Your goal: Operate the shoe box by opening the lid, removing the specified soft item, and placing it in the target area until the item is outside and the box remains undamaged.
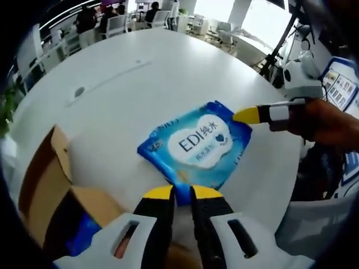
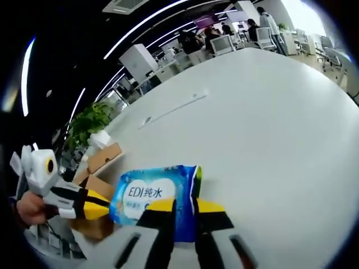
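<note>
Blue wet-wipe pack [image 1: 194, 145], white label reading "EDI", held just above the white bench [image 1: 140, 84], clear of the box. Left tongs [image 1: 182, 193] pinched on its near edge; right tongs [image 2: 179, 205] clamped on the opposite edge, yellow tip touching the pack's far corner in the left gripper view. Cardboard shoe box [image 1: 50, 185] sits beside the pack, flap up, something blue inside.

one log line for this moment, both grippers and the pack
left hand-held gripper: shut on wipes pack | right hand-held gripper: shut on wipes pack, opposite edge | pack: out of cardboard box, over white table | box: open
</note>
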A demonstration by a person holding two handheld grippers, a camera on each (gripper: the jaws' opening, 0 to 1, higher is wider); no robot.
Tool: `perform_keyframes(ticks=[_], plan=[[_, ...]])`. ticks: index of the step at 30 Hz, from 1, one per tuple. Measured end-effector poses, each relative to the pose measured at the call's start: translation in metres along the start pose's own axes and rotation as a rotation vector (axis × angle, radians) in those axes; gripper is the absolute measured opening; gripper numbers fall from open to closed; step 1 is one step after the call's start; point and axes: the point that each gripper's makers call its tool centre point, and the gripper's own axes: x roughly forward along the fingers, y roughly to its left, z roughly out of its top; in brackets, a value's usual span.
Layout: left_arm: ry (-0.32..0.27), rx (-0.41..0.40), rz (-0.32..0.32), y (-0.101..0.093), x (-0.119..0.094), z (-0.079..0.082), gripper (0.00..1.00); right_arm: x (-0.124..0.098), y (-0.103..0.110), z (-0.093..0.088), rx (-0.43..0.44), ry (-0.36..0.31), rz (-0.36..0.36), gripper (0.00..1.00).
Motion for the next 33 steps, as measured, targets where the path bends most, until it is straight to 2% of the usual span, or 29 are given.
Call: perform_keyframes(ticks=[4,9,11,13,14,17,20,33], plan=[[-0.02,0.0,-0.012,-0.001,-0.009,-0.001,0.11,-0.008,0.001,-0.003,0.006,-0.011,-0.023,0.12],[-0.088,-0.031,-0.024,-0.004,-0.024,0.0,0.14,-0.012,-0.001,-0.007,-0.007,-0.03,-0.053,0.16],[-0.114,-0.048,-0.034,-0.008,-0.033,0.0,0.14,-0.016,0.006,-0.008,-0.025,-0.039,-0.039,0.15],[-0.152,-0.033,-0.044,-0.013,-0.04,0.003,0.15,-0.019,0.01,-0.01,-0.05,-0.04,-0.038,0.16],[-0.158,-0.028,-0.044,-0.014,-0.042,0.003,0.17,-0.023,0.018,-0.017,-0.058,-0.042,-0.033,0.17],[-0.19,-0.042,-0.054,-0.015,-0.049,0.004,0.19,-0.022,0.016,-0.019,-0.052,-0.046,-0.029,0.18],[-0.231,-0.083,-0.069,-0.013,-0.058,0.007,0.2,-0.026,0.017,-0.022,-0.041,-0.049,-0.028,0.19],[-0.319,-0.13,-0.046,0.005,-0.09,0.001,0.21,-0.036,0.043,-0.033,-0.061,-0.052,0.016,0.2]])
